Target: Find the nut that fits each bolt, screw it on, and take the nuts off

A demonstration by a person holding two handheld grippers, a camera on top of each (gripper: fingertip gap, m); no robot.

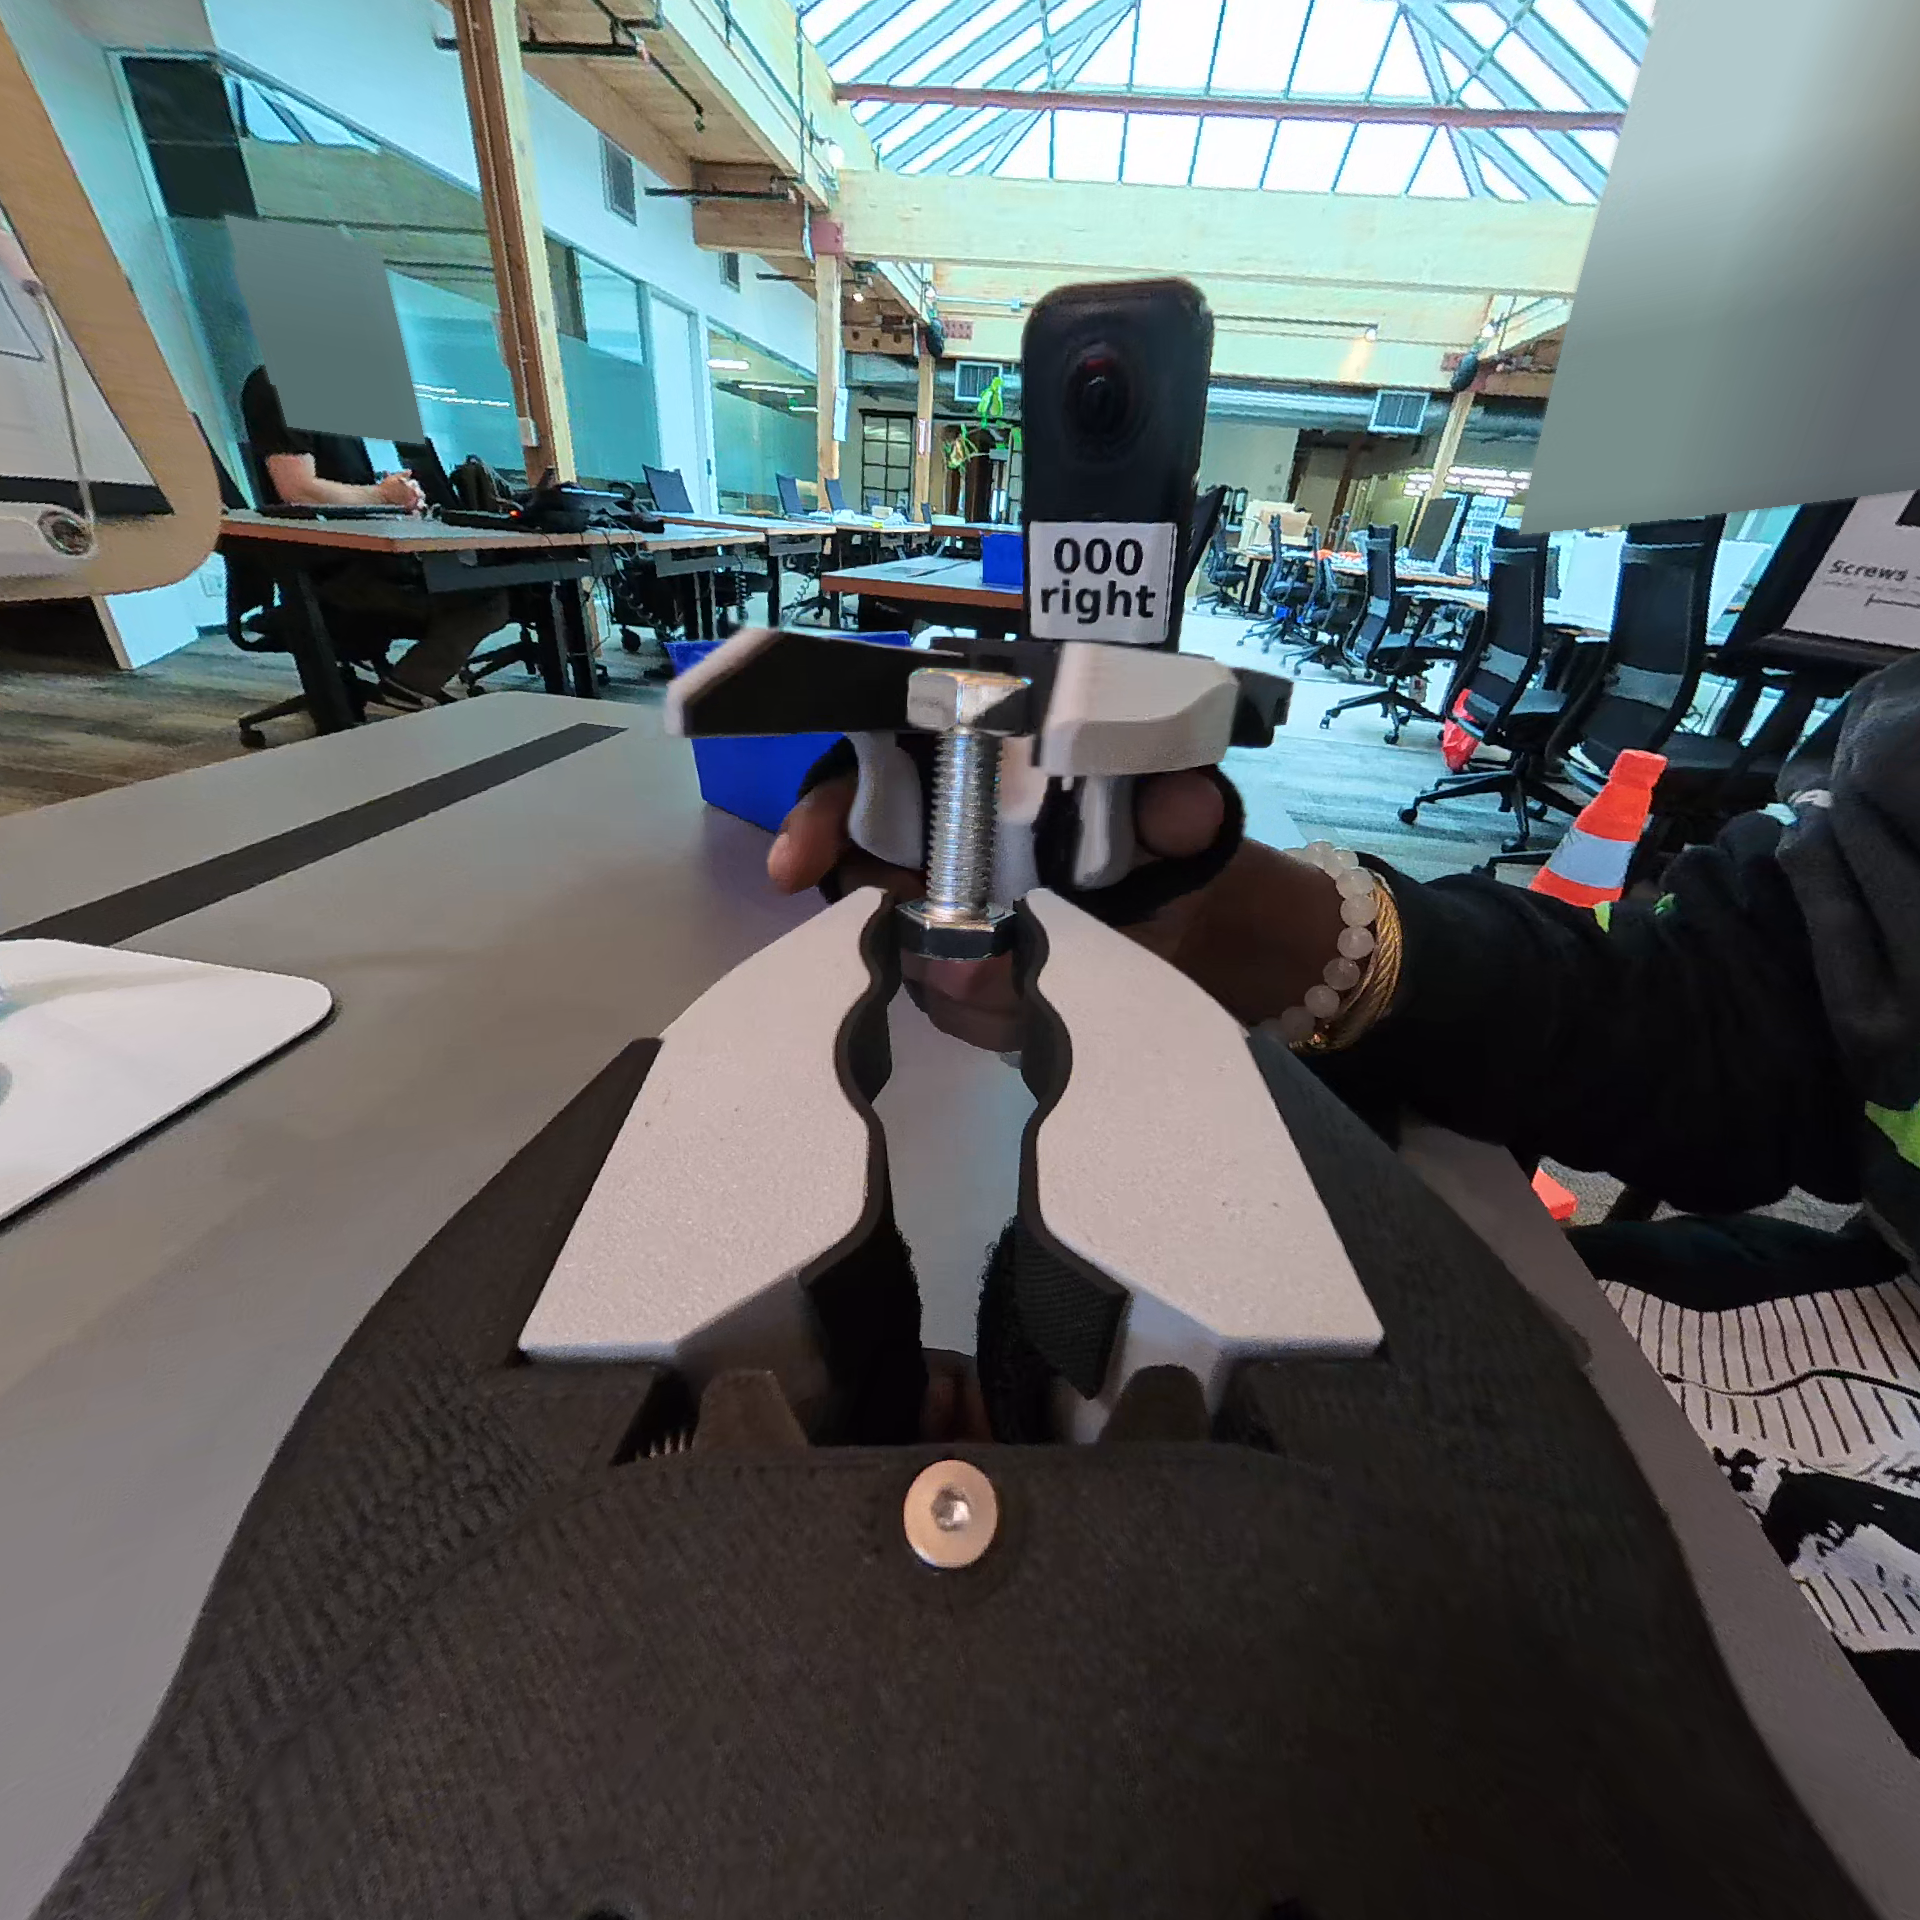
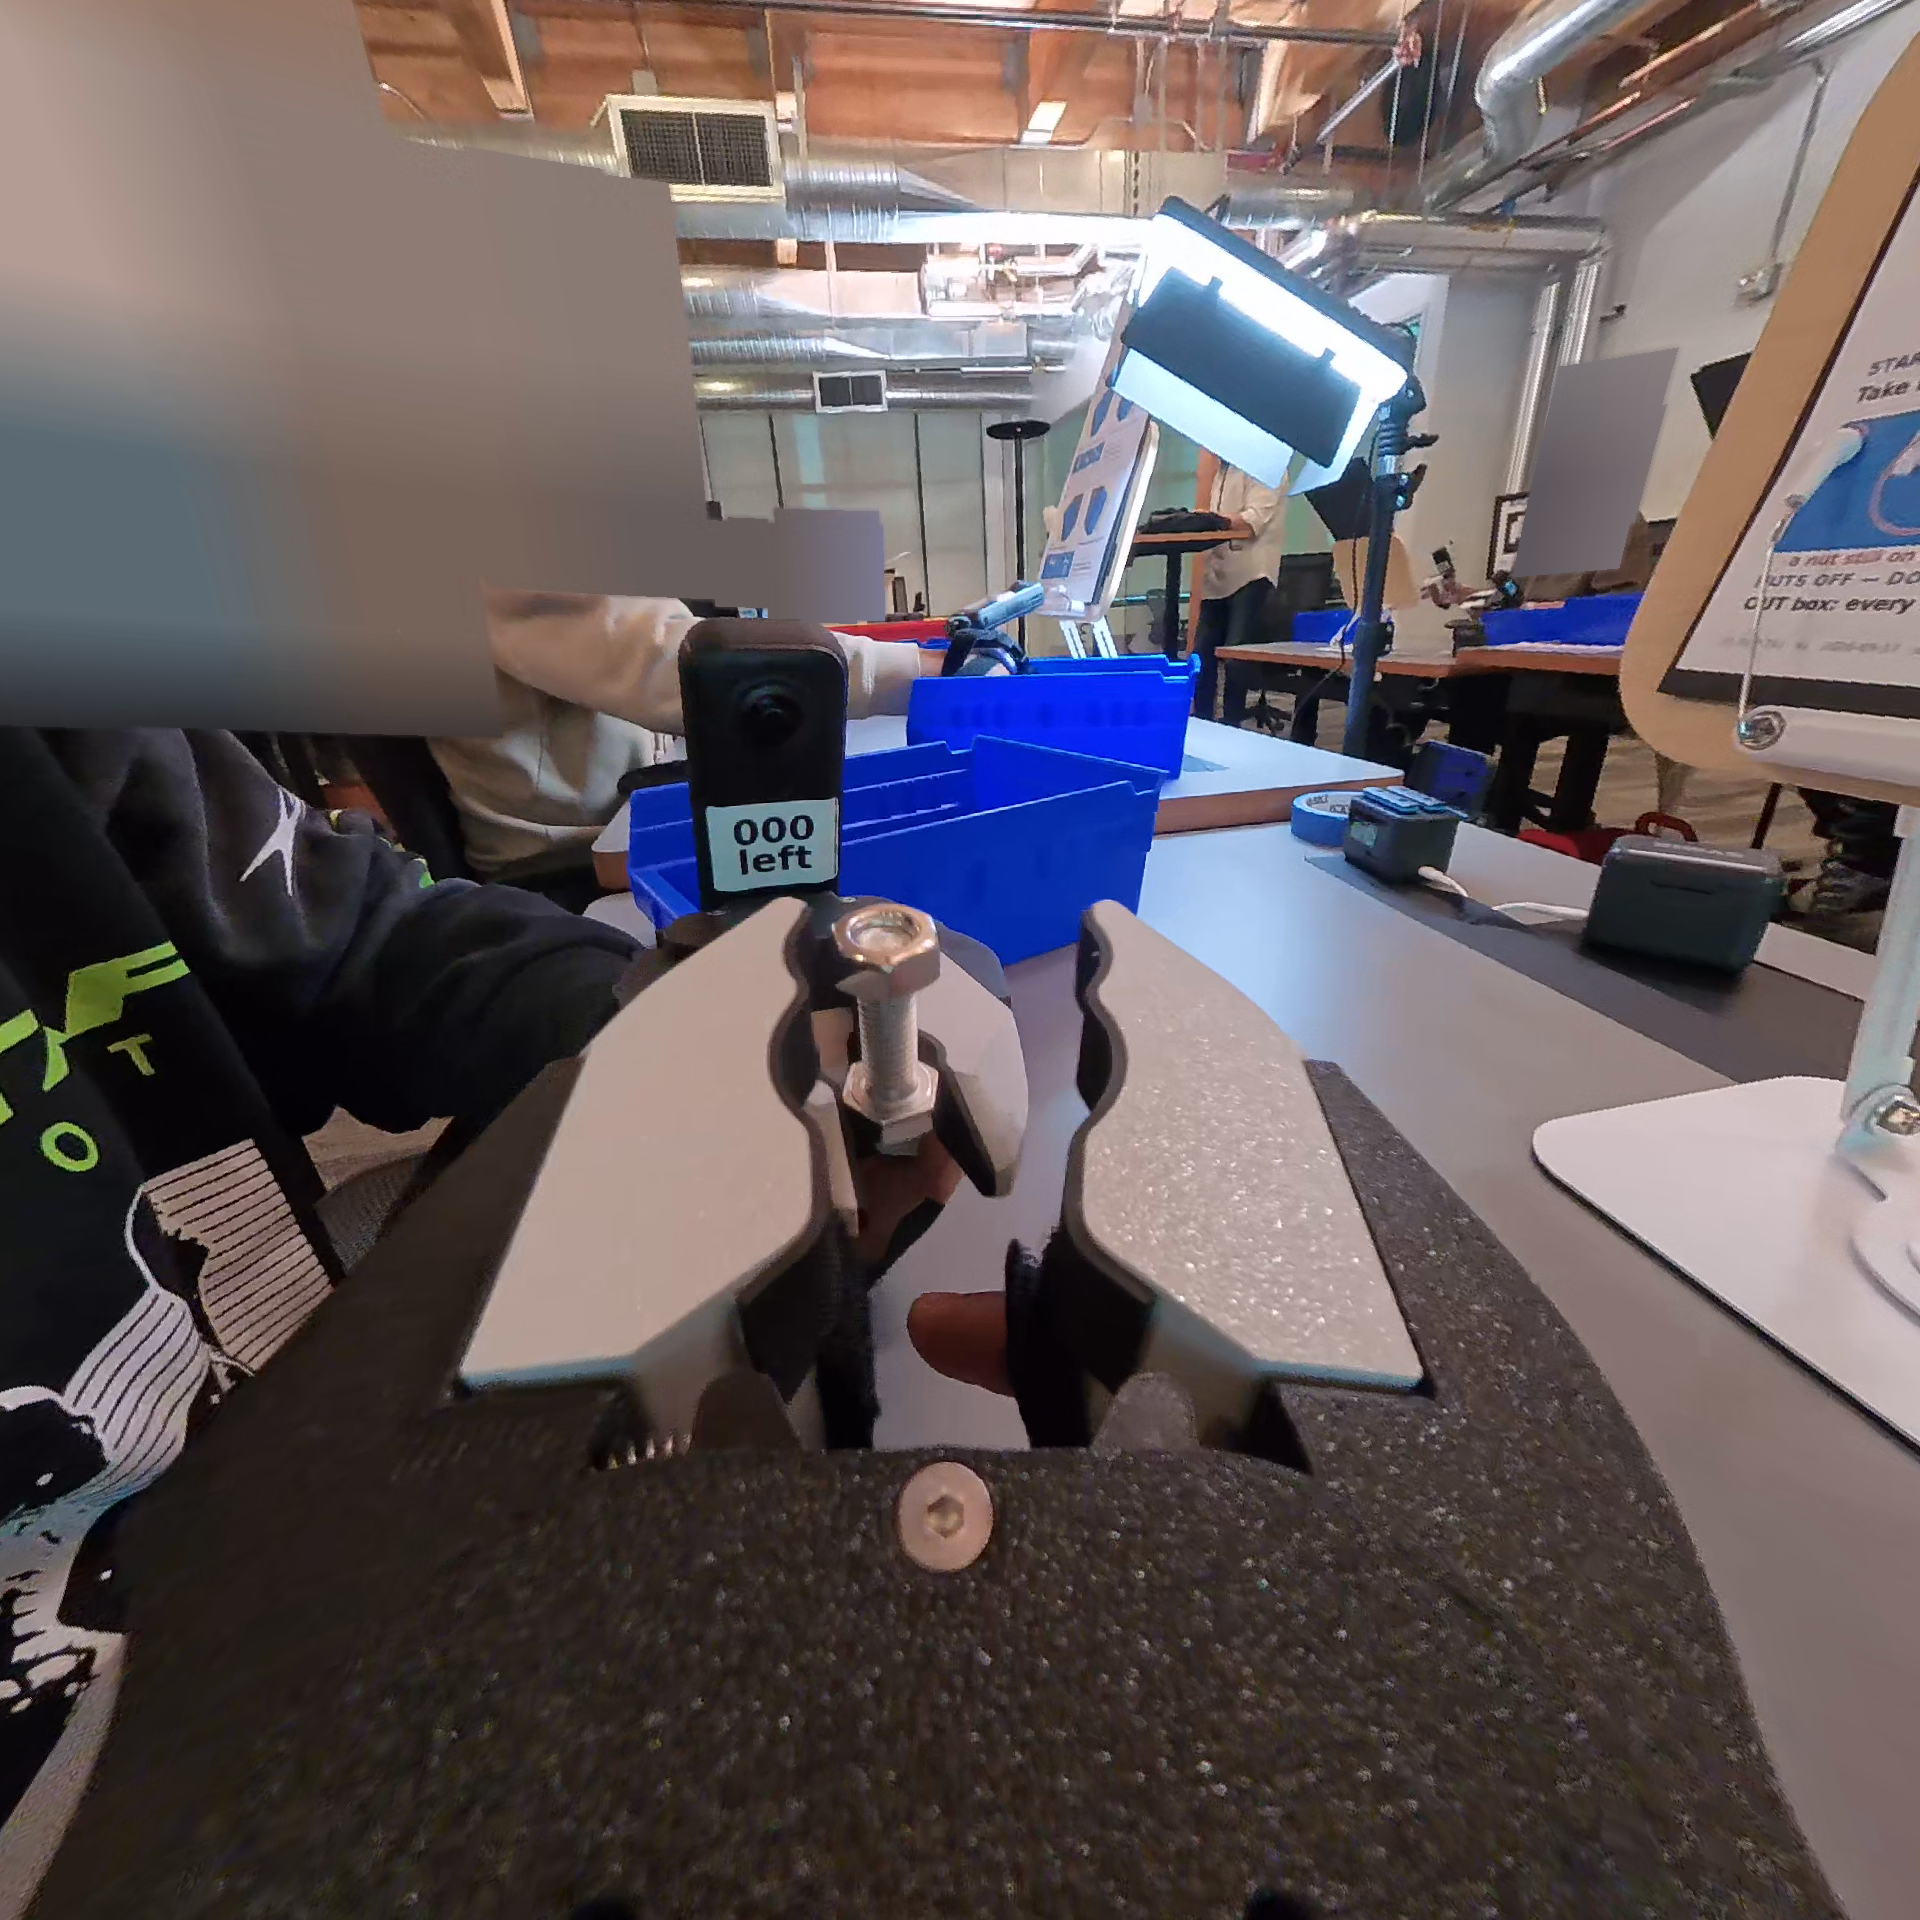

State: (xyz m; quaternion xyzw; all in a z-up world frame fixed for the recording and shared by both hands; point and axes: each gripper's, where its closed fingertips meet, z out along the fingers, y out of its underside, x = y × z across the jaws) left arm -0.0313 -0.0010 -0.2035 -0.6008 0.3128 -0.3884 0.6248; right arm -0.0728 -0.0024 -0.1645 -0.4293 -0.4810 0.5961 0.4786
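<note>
The left gripper (image 1: pixel 956 914) is clamped on a silver hex nut (image 1: pixel 954 932), which sits between its pale grey fingertips just above centre in the left wrist view. The nut is threaded on the end of a silver hex-head bolt (image 1: pixel 963 810), whose shank rises to its head in front of the right gripper (image 2: pixel 951 912). In the right wrist view that gripper's jaws stand well apart; the bolt lies beside the picture-left finger (image 2: pixel 675 1122), and whether they touch cannot be told. Both tools are held above a grey tabletop (image 1: pixel 416 935). A blue plastic bin (image 2: pixel 1039 862) sits behind the bolt, and a white stand base (image 2: pixel 1714 1195) is at the right edge.
</note>
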